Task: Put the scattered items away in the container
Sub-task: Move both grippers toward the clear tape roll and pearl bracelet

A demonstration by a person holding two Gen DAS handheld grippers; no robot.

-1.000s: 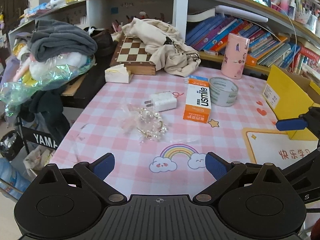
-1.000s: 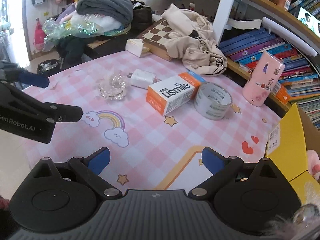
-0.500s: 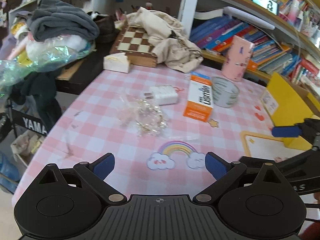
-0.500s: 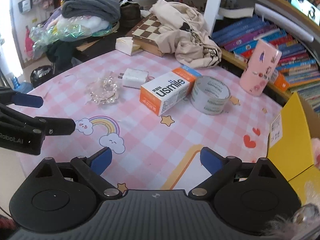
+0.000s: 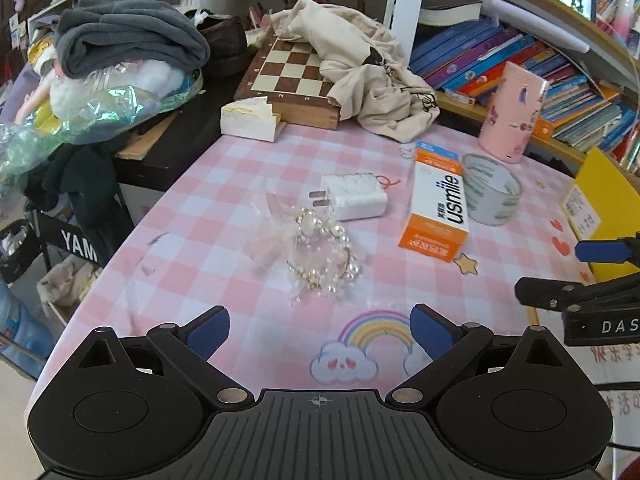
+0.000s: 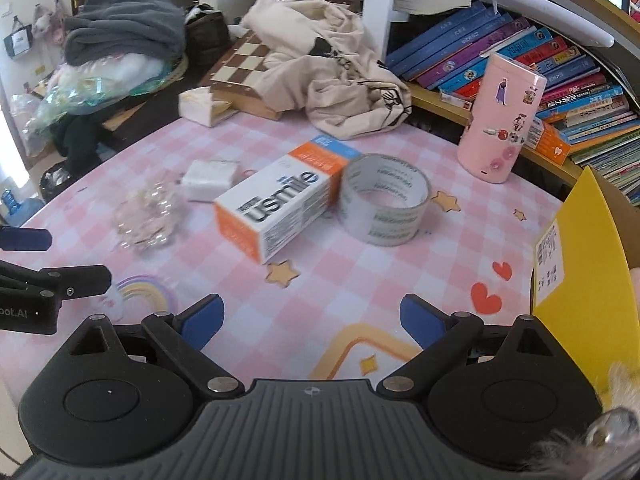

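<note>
"usmile" on orange box (image 6: pixel 280 210) (bold), "YAM" on stand (image 5: pixel 78 242)

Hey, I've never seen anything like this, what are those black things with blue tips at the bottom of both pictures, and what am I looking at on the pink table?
Those are hand-held tongs, one in each of a person's hands, each carrying a wide-angle camera that looks along its two blue-tipped fingers. One picture comes from the left tongs, the other from the right tongs; each also catches the other at its edge. Both stand open and hold nothing.

On the pink checked tablecloth lie a pearl bracelet, a white charger, an orange and white usmile box and a roll of clear tape touching it. A pink sticker-covered tumbler stands behind. The yellow box at the right is probably the container for tidying.
</note>
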